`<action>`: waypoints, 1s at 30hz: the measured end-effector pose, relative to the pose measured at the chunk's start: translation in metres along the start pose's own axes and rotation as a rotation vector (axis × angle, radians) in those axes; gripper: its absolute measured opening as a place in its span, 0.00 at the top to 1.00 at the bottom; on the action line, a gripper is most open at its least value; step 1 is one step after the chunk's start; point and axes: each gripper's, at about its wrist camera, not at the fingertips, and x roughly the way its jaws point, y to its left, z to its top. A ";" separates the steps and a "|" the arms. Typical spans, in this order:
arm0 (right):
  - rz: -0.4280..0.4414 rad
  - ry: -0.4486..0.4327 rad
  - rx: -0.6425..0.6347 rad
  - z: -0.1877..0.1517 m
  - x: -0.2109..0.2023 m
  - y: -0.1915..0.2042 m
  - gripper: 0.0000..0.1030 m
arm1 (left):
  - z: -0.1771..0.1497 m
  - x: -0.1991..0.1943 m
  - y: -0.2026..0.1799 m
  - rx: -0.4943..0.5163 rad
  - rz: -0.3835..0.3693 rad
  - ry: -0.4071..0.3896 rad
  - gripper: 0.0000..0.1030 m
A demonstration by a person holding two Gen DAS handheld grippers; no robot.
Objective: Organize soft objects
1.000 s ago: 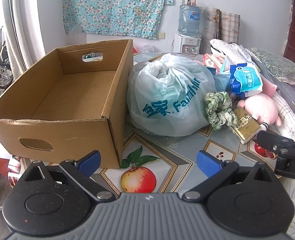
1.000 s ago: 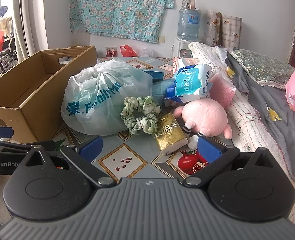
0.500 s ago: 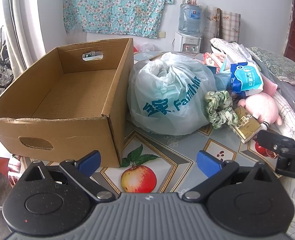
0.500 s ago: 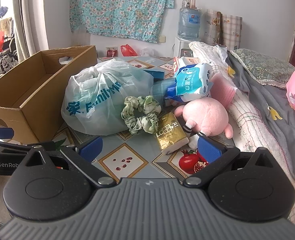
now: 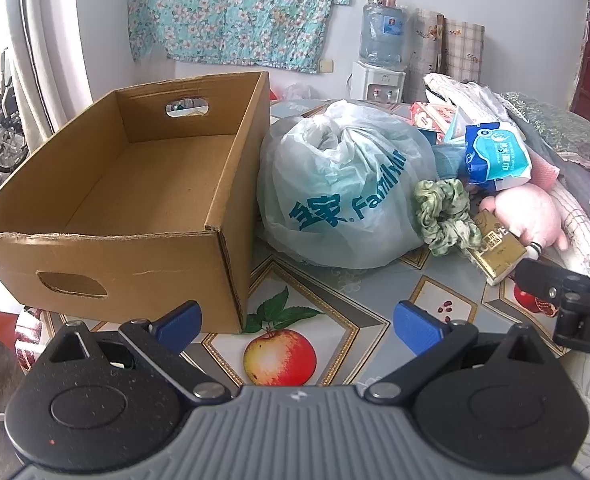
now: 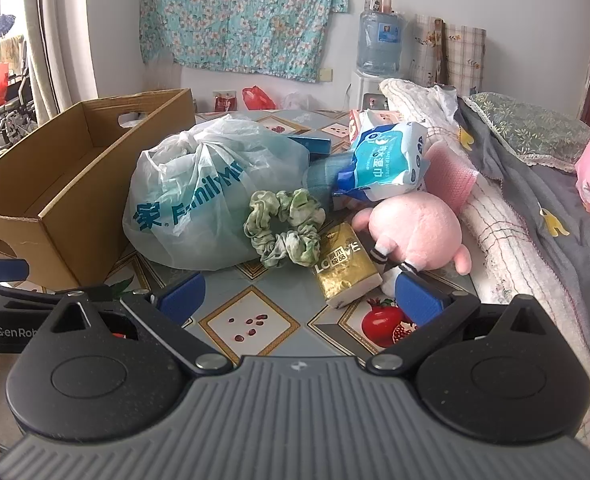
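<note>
We hold both sets of jaws spread wide with nothing between them: the left gripper (image 5: 297, 322) hangs low over the near edge of the table (image 5: 335, 304), above the printed apple, and the right gripper (image 6: 301, 294) hangs just beside it over the pomegranate-seed panel, so each is free to close on whatever we choose first. Nothing has been gripped, and we judge the task to be at its very start. Straight ahead of the right gripper lies the green scrunchie (image 6: 283, 226), resting against the tied plastic bag (image 6: 211, 196) and touching the gold packet (image 6: 345, 270); it is the nearest soft thing and the easiest to pinch, which is probably why that gripper faces it. Just to the right sits the pink plush toy (image 6: 417, 232), pressed against the folded blanket (image 6: 495, 216) at the table's edge, with the blue wet-wipes pack (image 6: 387, 162) propped on top of the heap behind. The cardboard box (image 5: 135, 192) stands open and bare on the left, touching the bag's side, close to the left gripper; we take it as the place meant for the soft things, set near so the carry is short. The bag is bulky and slippery, so we would lift the small items first.
</note>
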 end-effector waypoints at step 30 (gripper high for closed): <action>0.093 -0.237 0.346 -0.016 0.014 -0.128 0.01 | 0.027 0.011 -0.060 0.192 -0.269 -0.114 0.00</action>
